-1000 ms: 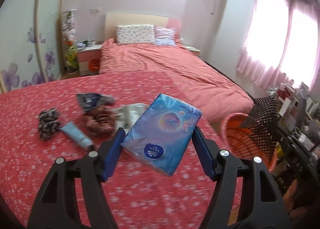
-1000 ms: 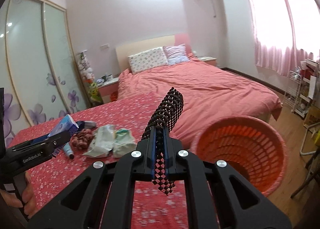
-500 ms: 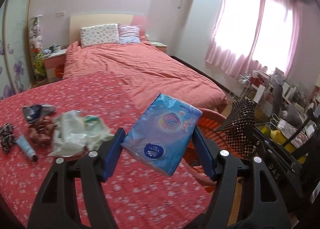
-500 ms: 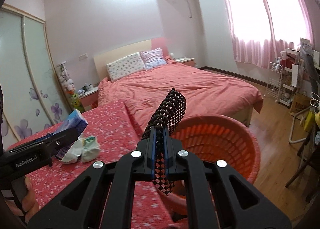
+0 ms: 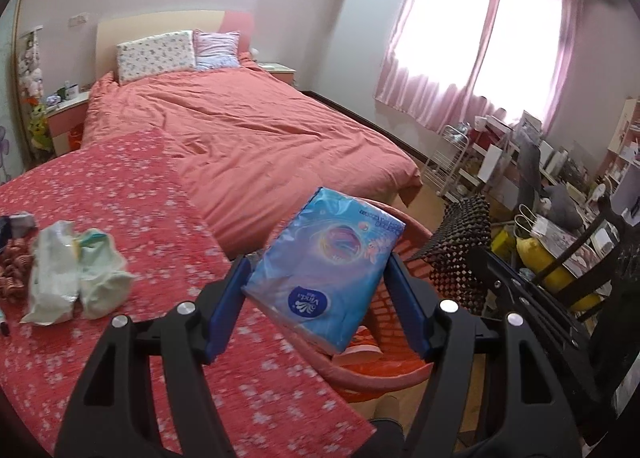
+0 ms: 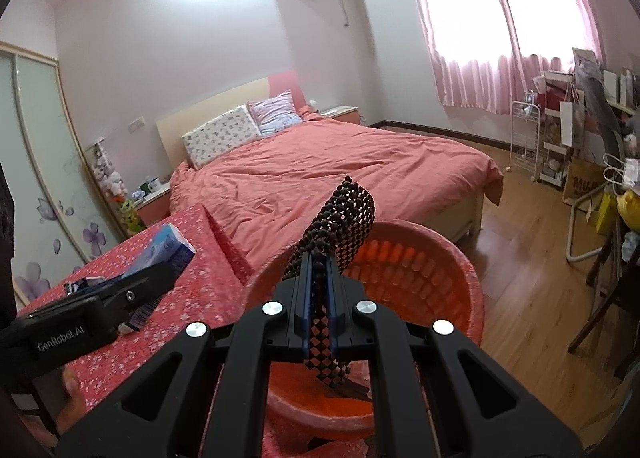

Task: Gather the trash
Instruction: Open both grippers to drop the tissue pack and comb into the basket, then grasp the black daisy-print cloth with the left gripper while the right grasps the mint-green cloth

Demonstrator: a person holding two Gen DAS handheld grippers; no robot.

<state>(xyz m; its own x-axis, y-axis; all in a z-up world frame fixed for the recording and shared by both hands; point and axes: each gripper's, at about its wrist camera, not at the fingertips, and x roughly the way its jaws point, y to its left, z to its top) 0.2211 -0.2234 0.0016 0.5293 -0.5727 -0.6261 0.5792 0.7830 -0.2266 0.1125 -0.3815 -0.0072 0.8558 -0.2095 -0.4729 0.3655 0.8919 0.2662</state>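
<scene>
The left gripper (image 5: 320,290) is clamped on a blue tissue pack (image 5: 326,268), its 2 blue pads pressing the pack's long sides so that the pack tilts with its printed logo toward the camera. In the left wrist view the pack hangs over the near rim of an orange basket (image 5: 384,378), which stands on the floor just beside the edge of a table covered with a red flowered cloth (image 5: 140,226). The right gripper (image 6: 319,290) is shut tight on a strip of black-and-white checked fabric (image 6: 340,218) — the strip stands up from between the pads, curls over at the top, and its short tail hangs down below them. In the right wrist view the strip sits above the open mouth of the basket (image 6: 420,262), and something dark lies at the basket's bottom, too hidden to make out. The same view shows the left gripper (image 6: 132,290) off to the side above the table edge, the blue pack (image 6: 168,248) in its grip, and part of a hand (image 6: 70,398) on its handle. On the cloth, well apart from the basket, 2 crumpled pale wrappers (image 5: 72,270) lie touching each other, with a brownish bundle (image 5: 14,266) just beside them at the frame's edge. Beyond the table stretches a bed (image 5: 260,130) with a coral cover and 2 pillows (image 5: 176,50) — pink curtains (image 5: 480,38) hang at the bright window.
</scene>
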